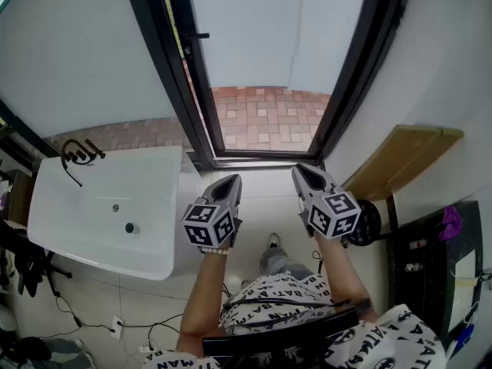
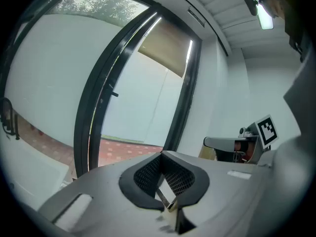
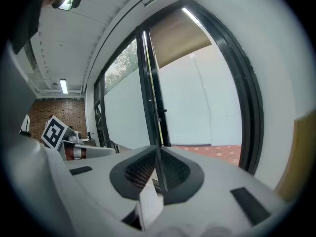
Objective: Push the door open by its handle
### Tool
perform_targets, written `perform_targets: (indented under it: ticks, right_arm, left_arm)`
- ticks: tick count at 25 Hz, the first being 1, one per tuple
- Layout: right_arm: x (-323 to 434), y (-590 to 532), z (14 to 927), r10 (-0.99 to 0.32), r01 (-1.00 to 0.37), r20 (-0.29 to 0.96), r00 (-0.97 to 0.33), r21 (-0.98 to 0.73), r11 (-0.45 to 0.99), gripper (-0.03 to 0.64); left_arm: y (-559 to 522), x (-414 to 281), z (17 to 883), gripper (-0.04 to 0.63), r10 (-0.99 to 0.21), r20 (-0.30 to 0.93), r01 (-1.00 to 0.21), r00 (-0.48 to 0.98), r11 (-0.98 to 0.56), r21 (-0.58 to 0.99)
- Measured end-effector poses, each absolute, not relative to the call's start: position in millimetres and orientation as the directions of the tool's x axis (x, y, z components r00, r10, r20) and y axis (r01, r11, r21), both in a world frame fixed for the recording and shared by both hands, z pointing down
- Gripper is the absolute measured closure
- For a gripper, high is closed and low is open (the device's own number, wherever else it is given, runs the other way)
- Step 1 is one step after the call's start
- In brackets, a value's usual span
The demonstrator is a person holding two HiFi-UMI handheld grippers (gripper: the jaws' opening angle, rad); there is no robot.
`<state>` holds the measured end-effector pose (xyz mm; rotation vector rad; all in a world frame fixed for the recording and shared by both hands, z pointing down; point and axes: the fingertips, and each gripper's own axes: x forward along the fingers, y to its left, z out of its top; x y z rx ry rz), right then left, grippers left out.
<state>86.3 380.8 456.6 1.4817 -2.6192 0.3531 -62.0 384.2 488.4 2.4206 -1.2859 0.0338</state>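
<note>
A tall black-framed glass door [image 1: 273,60] stands straight ahead, with brick paving showing beyond it. Its small black handle [image 1: 200,34] sticks out from the left upright, well above and ahead of both grippers. The handle also shows in the left gripper view [image 2: 114,94] and in the right gripper view [image 3: 161,111]. My left gripper [image 1: 228,180] and right gripper [image 1: 300,171] are held side by side in front of the threshold, both pointing at the door. Each has its jaws together with nothing between them. Neither touches the door or the handle.
A white basin [image 1: 108,206] with a black tap [image 1: 77,154] stands close on the left. A wooden board [image 1: 400,160] leans against the right wall, with a dark cabinet [image 1: 438,260] behind it. Cables lie on the floor at the lower left [image 1: 84,321].
</note>
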Motion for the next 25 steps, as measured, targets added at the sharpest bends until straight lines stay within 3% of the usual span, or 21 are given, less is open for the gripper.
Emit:
perform_targets:
  ticks: [3,5,9,12,21,22,23,25]
  right_arm:
    - [84,362,444,-0.833,-0.843,0.141,-0.535,-0.164,0.513,0.569]
    - [79,349,437,-0.815,-0.819,0.114,-0.568,-0.182,0.545,0.459]
    - [70,313,431,-0.777,-0.78,0.094,-0.622,-0.161,0.605,0.46]
    - [57,277,419,-0.713,-0.717,0.087,-0.695,-0.14,0.682,0.416]
    - [7,183,384,-0.52,-0.519,0.194,-0.832,0.06,0.853,0.414]
    - [4,183,382,-0.509,-0.504,0.192,-0.839,0.078,0.86,0.403]
    - [0,183,379,-0.498,-0.489,0.185,-0.847,0.096,0.867,0.335]
    - [-16,167,368,-0.465,-0.45,0.177,-0.868,0.116,0.885,0.325]
  left_arm:
    - [371,-61,491,0.612,-0.793,0.203,-0.802,0.574,-0.496,0.334]
    - [361,-62,495,0.612,-0.796,0.206,-0.805,0.569,-0.488,0.338]
    - [342,-66,507,0.612,-0.805,0.23,-0.82,0.547,-0.458,0.344]
    - [320,-74,511,0.612,-0.821,0.238,-0.834,0.519,-0.426,0.35]
    - [263,-86,490,0.612,-0.884,0.211,-0.876,0.417,-0.329,0.353]
    - [268,-84,491,0.612,-0.89,0.203,-0.881,0.409,-0.328,0.341]
    - [273,-83,492,0.612,-0.894,0.195,-0.886,0.403,-0.327,0.33]
    - [270,-85,496,0.612,-0.9,0.203,-0.895,0.385,-0.311,0.32]
